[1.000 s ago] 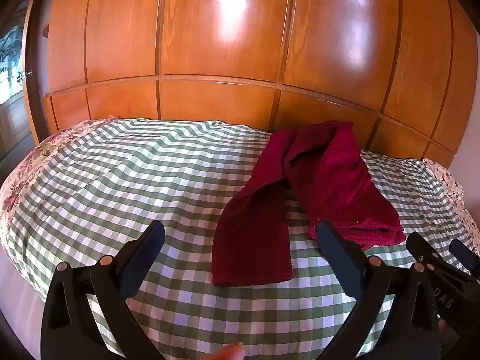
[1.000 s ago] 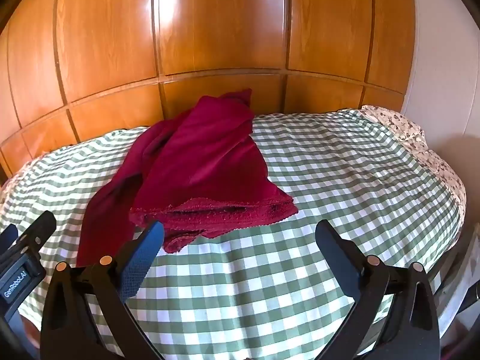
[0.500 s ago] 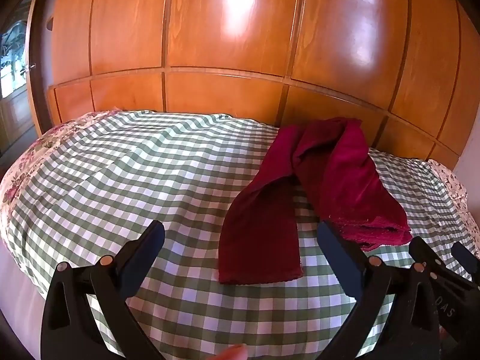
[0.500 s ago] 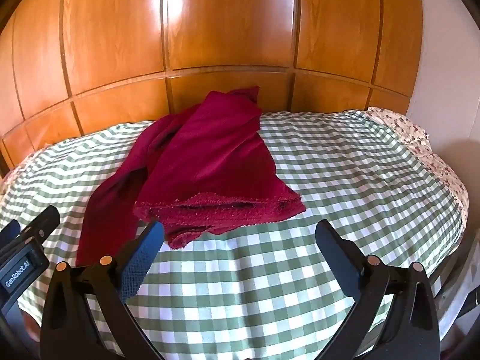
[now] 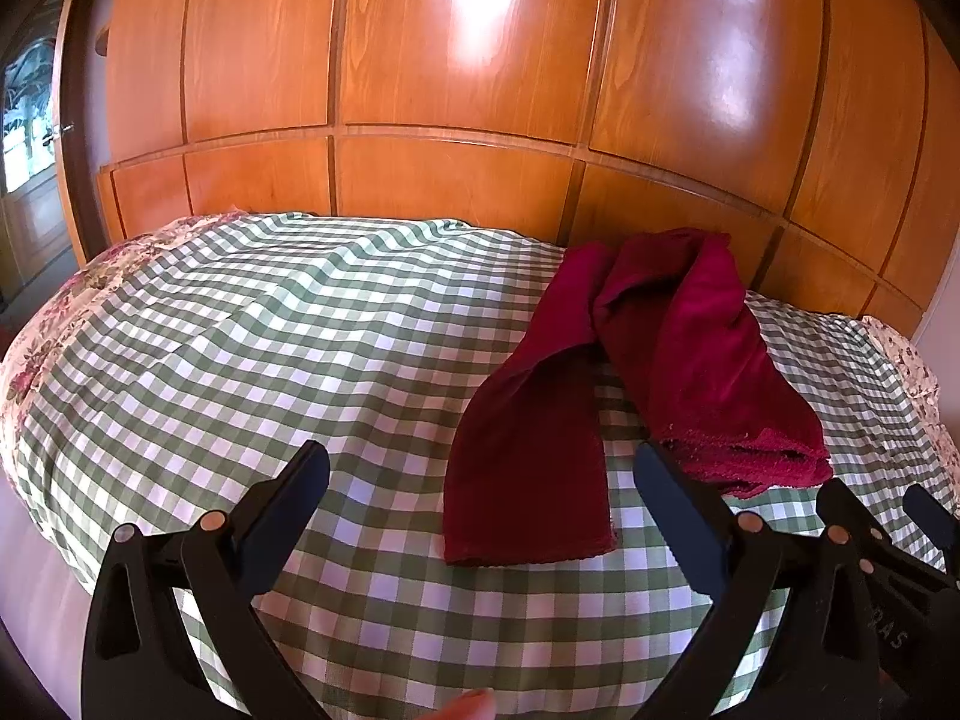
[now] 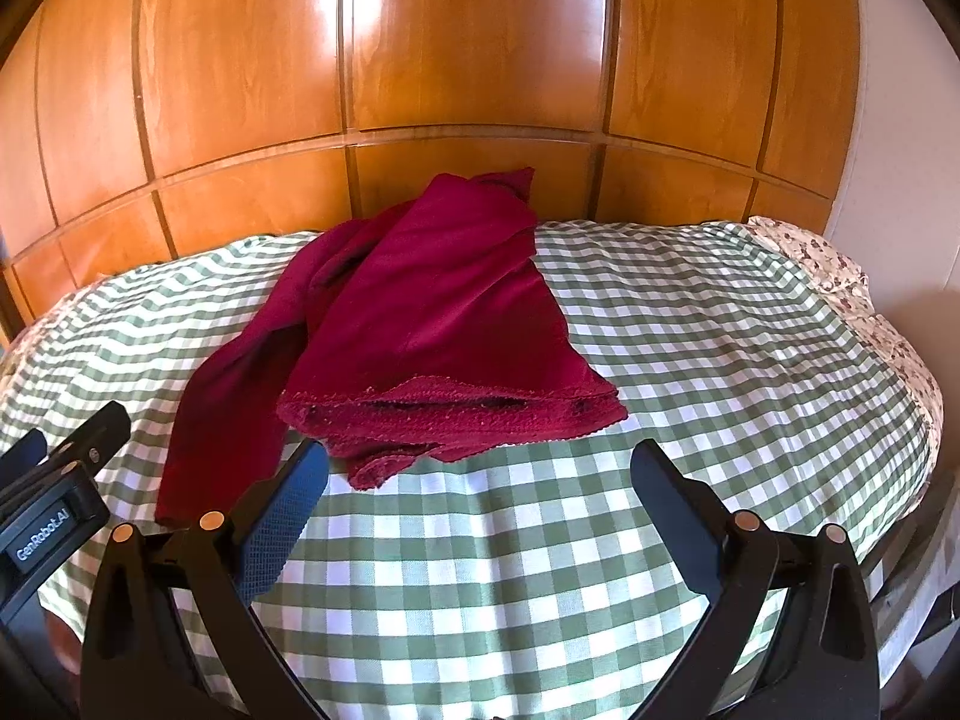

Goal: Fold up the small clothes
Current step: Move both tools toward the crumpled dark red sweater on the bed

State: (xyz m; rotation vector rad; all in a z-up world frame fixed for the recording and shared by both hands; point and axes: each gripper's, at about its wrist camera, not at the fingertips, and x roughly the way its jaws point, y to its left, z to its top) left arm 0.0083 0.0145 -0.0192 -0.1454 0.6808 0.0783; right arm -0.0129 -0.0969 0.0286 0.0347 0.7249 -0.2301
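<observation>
Dark-red garment lying ahead of both grippers, not yet gripped.

Garment is spread on the green-check bed, bent in a V w/ its apex toward the wooden panelling; both limbs run lengthwise toward the cameras. Flat narrow limb ends between the left gripper jaws, just ahead of them; bunched, layered limb w/ rough hem ends just ahead of the right gripper, nearer its left finger. Both sets of jaws are spread wide, nothing held. Judged: each near end is best taken by the gripper facing it; right side is thicker, so layers may be missed.
</observation>
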